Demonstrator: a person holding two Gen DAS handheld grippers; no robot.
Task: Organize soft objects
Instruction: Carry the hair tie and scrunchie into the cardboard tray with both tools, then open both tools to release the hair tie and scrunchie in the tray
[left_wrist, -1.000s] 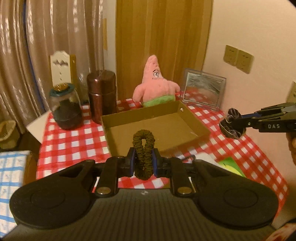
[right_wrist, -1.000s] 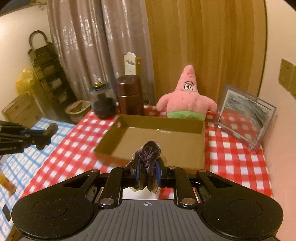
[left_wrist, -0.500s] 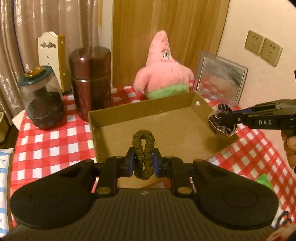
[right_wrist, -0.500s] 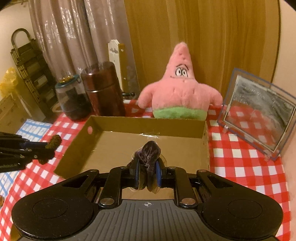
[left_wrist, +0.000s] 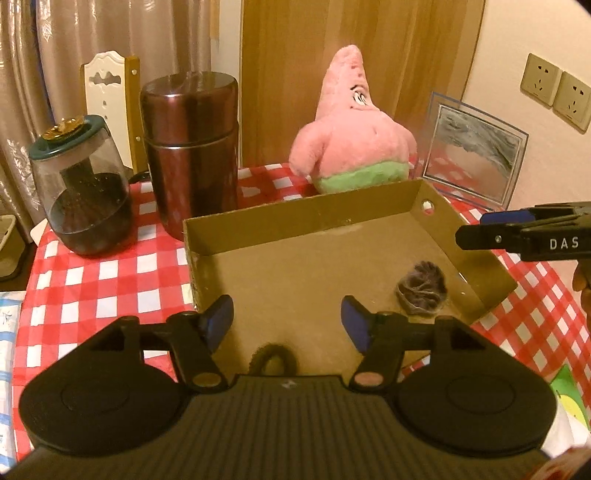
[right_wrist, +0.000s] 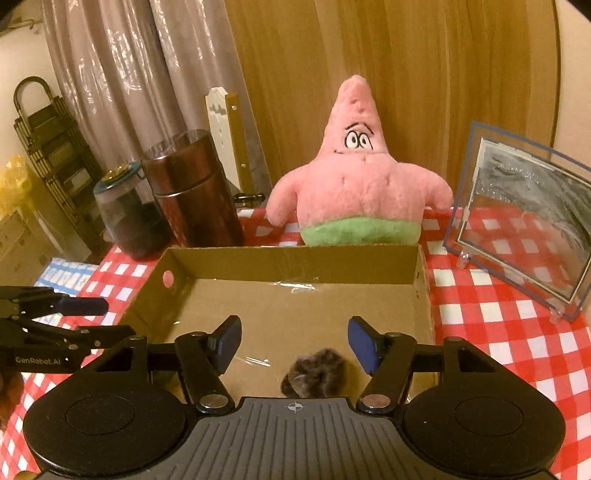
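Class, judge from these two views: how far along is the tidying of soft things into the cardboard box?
Done: the green hair tie and the purple scrunchie both lie on the floor of the box. In hand: nothing; the left gripper and right gripper are opening, with no object between the fingers. Left: possibly the pink plush, which stands on the table behind the box.

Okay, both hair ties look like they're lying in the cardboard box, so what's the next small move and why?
Probably lift both grippers clear of the box. The olive tie and the purple scrunchie lie loose on its floor, and the jaws of the left gripper and right gripper are opening with nothing between them.
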